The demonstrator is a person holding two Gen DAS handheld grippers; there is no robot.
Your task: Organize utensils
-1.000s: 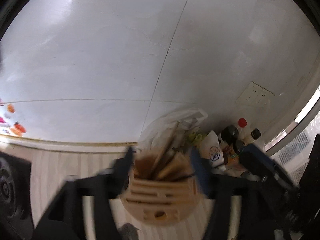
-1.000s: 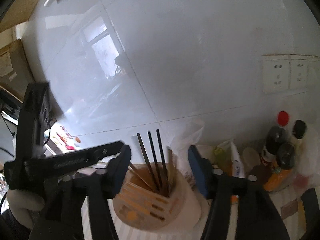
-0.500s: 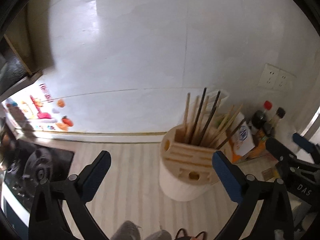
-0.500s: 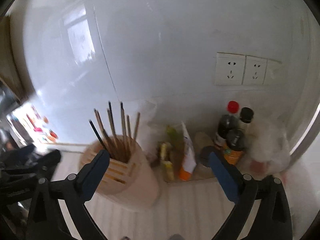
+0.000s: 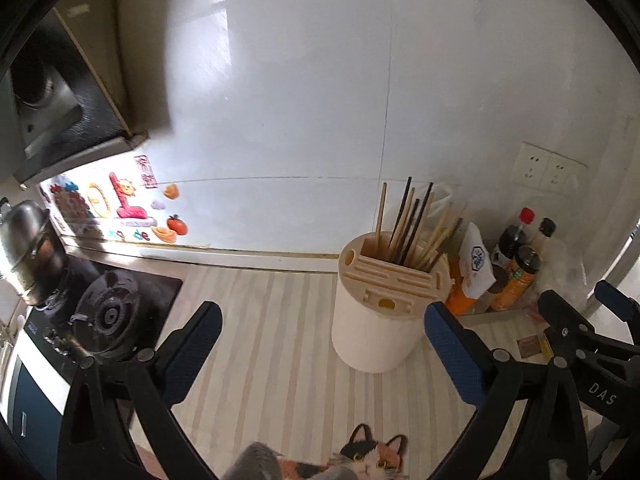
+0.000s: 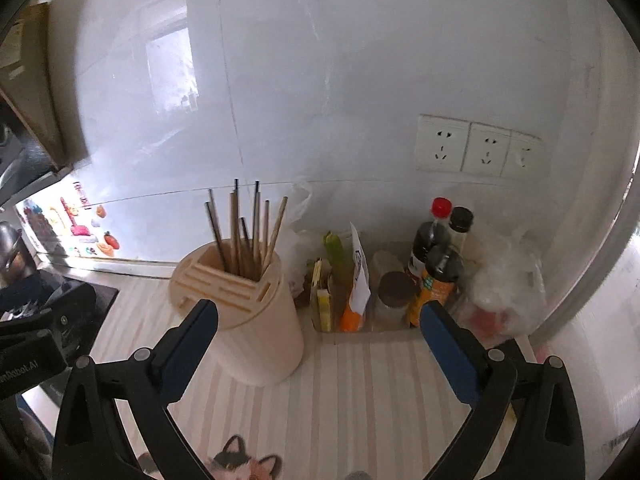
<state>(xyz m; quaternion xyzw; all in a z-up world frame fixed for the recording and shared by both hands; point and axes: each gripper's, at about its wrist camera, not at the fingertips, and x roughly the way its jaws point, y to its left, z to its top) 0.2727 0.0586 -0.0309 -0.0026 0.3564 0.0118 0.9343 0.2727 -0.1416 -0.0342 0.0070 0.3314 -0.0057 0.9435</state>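
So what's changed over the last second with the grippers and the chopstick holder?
Both grippers backed away from the holder. The left gripper and right gripper were close around its top, and now both are open and empty. The chopsticks stayed upright in the holder; the bottles are unmoved.

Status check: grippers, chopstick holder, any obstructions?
Left gripper open, empty. Right gripper open, empty. Chopsticks upright in utensil holder, untouched. Bottles crowd its right side.
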